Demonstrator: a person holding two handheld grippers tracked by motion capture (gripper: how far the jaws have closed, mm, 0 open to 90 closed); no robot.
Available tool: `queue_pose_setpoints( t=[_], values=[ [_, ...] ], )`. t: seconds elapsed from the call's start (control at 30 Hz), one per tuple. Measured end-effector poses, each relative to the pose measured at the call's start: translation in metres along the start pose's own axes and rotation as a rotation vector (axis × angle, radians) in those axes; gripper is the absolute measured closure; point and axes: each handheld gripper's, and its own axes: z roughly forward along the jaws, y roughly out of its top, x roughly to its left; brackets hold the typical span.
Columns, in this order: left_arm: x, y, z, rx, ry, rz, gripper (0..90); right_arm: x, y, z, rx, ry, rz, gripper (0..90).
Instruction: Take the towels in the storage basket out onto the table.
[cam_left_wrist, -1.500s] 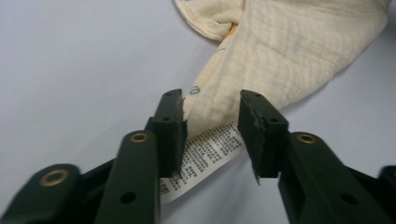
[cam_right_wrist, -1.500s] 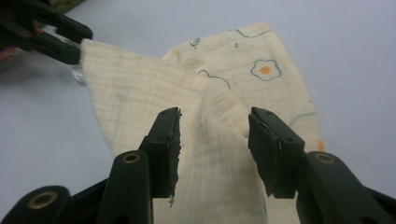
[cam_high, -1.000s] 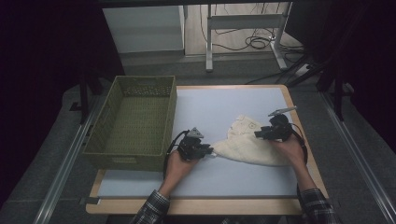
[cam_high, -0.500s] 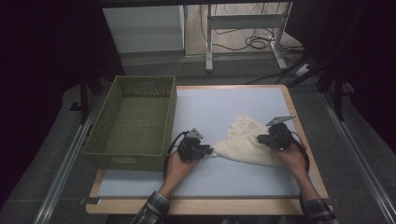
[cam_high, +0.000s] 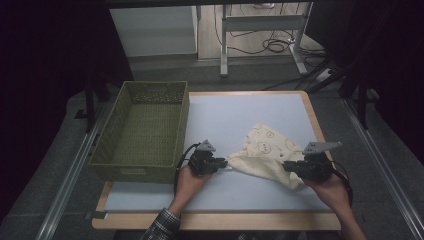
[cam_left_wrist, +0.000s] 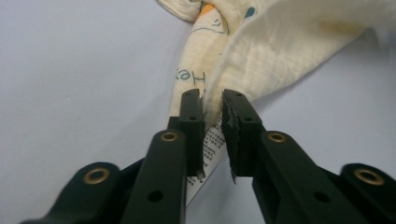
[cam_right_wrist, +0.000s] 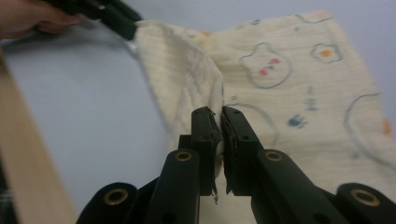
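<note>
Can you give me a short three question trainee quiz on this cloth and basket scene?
1. True or false: the left tongs are shut on a corner of the cream printed cloth.
2. Which side of the cloth is the green basket on in the high view: A left, B right, C far?
3. Fill in: the right tongs pinch a fold of the ____.

Key: 1 true; 2 A; 3 cloth.
</note>
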Motion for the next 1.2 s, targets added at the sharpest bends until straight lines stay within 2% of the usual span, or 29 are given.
queue_pose_setpoints(
  t=[0.13, 0.2, 0.27, 0.4, 0.6, 0.67, 0.7, 0.73, 0.77, 0.97, 1.1, 1.2],
  values=[
    [-0.004, 0.007, -0.006, -0.032, 0.000, 0.006, 66.4, 0.019, -0.017, -0.006, -0.009, 0.037, -0.002, 83.4],
    [-0.006, 0.013, -0.009, -0.042, 0.008, 0.009, 65.0, 0.028, -0.025, -0.007, -0.004, 0.060, -0.004, 82.6],
    [-0.006, 0.021, -0.010, -0.051, 0.020, 0.019, 62.4, 0.036, -0.031, -0.007, 0.012, 0.081, -0.013, 78.3],
    [-0.003, 0.040, -0.011, -0.051, 0.054, 0.023, 59.5, 0.039, -0.032, -0.017, 0.013, 0.050, -0.026, 71.6],
    [0.000, 0.068, -0.005, -0.041, 0.081, 0.033, 56.5, 0.016, -0.028, -0.032, -0.005, -0.029, 0.019, 66.9],
    [0.003, 0.075, 0.002, -0.019, 0.084, 0.040, 56.5, 0.008, -0.031, -0.035, -0.004, -0.052, 0.039, 65.7],
    [0.007, 0.081, 0.012, 0.001, 0.091, 0.040, 56.7, 0.004, -0.033, -0.035, -0.004, -0.064, 0.048, 65.4],
    [0.007, 0.081, 0.012, 0.001, 0.091, 0.040, 57.2, 0.004, -0.033, -0.035, -0.004, -0.064, 0.048, 65.4],
    [0.009, 0.083, 0.018, 0.008, 0.087, 0.046, 57.2, -0.005, -0.038, -0.037, 0.003, -0.103, 0.066, 64.6],
    [0.018, 0.091, 0.057, 0.049, 0.064, 0.054, 61.0, -0.034, -0.055, -0.037, 0.002, -0.202, 0.135, 65.1],
    [0.018, 0.093, 0.078, 0.080, 0.075, 0.074, 60.4, -0.049, -0.067, -0.033, 0.003, -0.254, 0.182, 64.0],
    [0.016, 0.094, 0.088, 0.103, 0.090, 0.093, 58.1, -0.056, -0.074, -0.027, 0.020, -0.296, 0.198, 58.0]
  ],
)
